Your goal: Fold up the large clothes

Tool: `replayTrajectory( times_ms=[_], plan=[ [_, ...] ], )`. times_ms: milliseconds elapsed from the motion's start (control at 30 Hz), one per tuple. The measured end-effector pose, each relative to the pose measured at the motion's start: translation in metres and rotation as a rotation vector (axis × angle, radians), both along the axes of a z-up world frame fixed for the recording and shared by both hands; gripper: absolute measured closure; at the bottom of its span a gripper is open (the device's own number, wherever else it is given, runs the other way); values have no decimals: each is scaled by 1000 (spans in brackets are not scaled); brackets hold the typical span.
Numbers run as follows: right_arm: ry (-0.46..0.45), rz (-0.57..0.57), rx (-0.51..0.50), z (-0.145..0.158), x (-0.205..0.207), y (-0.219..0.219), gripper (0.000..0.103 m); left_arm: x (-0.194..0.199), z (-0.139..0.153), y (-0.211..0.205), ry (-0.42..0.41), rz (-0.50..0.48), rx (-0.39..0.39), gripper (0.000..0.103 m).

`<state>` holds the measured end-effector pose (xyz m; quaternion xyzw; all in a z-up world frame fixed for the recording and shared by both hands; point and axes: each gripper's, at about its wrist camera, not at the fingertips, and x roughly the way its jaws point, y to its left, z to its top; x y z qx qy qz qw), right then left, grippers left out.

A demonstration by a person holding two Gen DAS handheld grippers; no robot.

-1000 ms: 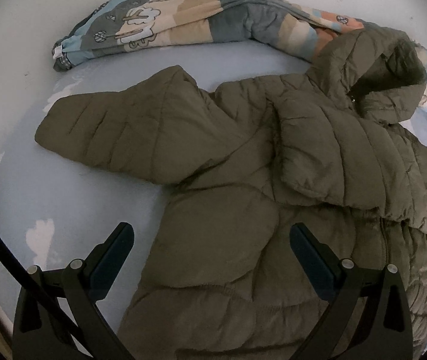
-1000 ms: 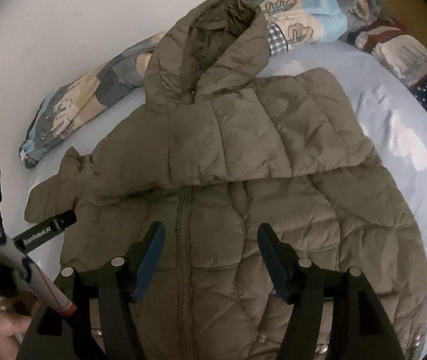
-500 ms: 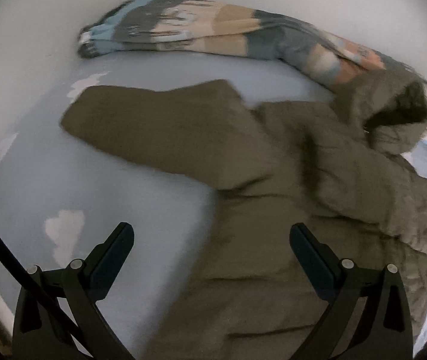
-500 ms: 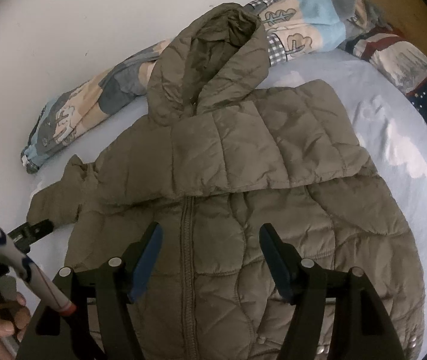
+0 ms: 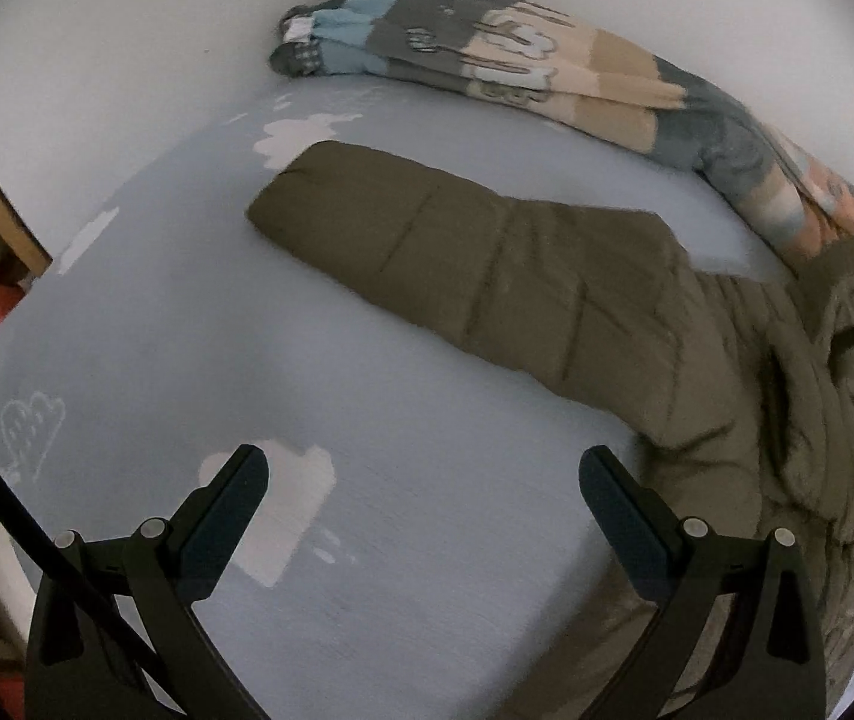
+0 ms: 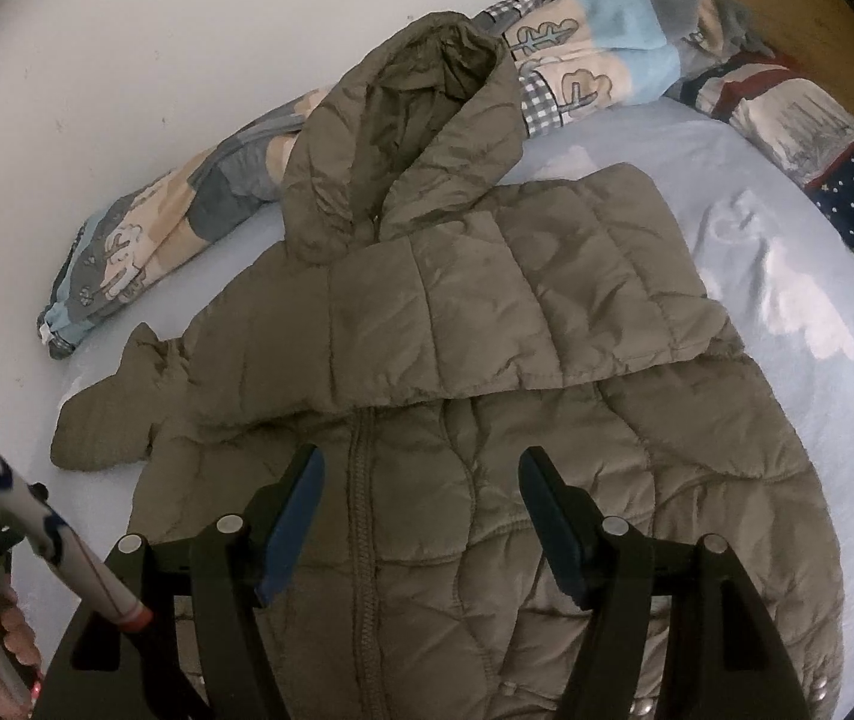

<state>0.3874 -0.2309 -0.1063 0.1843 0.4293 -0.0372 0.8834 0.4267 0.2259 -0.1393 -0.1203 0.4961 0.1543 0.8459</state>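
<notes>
Left gripper (image 5: pixel 423 480): two black fingers w/ flat dark pads, set on black angled brackets; round silver screw heads are seen on each bracket, two per side. A thin black cable (image 5: pixel 18 516) is run diagonally past its left bracket.

Right gripper (image 6: pixel 420 480): same black frame and silver screws, but the pads are seen as blue, esp. the left one.

At the lower left of the right wrist view, a hand (image 6: pixel 3 636) is seen beside a white rod (image 6: pixel 60 546) marked w/ dark blue and a red band. No sleeve is visible.
</notes>
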Motion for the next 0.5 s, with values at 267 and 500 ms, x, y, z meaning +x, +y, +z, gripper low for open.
replayTrajectory(
  times_ms=[267,500],
  plan=[
    [9,7,-9,-4,2,2,31,11,-16,94,-48,170,-253,2],
    [36,19,-17,-14,6,7,31,32,-41,149,-122,274,-468,36]
  ],
)
